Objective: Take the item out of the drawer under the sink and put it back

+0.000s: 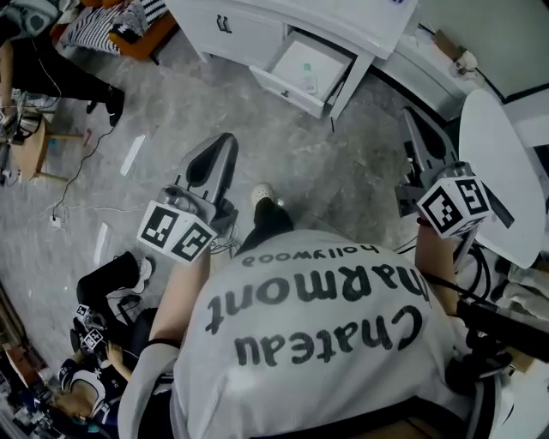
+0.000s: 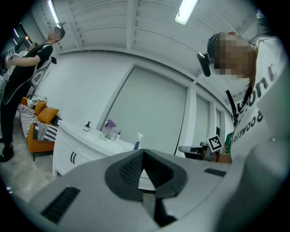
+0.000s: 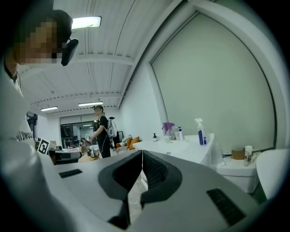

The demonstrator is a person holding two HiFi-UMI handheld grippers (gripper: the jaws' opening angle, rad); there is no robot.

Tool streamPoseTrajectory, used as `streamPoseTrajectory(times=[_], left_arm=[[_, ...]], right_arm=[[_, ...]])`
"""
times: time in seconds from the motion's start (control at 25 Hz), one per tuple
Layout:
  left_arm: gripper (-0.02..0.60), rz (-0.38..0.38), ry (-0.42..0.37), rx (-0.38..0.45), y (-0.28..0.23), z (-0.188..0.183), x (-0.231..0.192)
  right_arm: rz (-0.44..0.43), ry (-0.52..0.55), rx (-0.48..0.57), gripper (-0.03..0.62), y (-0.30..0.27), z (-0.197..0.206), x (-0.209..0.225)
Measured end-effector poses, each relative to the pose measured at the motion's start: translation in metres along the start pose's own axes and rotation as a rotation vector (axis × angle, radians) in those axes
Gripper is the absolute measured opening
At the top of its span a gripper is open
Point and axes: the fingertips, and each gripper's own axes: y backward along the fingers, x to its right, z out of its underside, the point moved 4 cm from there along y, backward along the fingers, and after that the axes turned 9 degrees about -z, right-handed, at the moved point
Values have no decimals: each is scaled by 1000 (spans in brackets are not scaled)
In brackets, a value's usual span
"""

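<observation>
The white vanity stands ahead across the grey floor. Its drawer is pulled open, and a small clear bottle lies inside it. My left gripper is held out over the floor, well short of the drawer, its jaws together with nothing between them. My right gripper is out to the right, also shut and empty. In the left gripper view the left gripper points at the vanity top. In the right gripper view the right gripper points along the vanity top.
A spray bottle and several small bottles stand on the vanity top. A white rounded fixture is at the right. An orange sofa, a person in black, floor cables and black gear are at the left.
</observation>
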Motion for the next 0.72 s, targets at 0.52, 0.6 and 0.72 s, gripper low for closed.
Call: streamPoseTrajectory(times=[0.52, 0.6, 0.72], left_arm=[[8, 91, -31, -52, -73, -45, -109], [8, 100, -34, -59, -80, -48, -125], [8, 103, -45, -69, -88, -53, -148]], right_arm=[[98, -65, 28, 11, -111, -13, 13], [106, -75, 35, 11, -127, -14, 13], [115, -76, 42, 11, -151, -15, 13]])
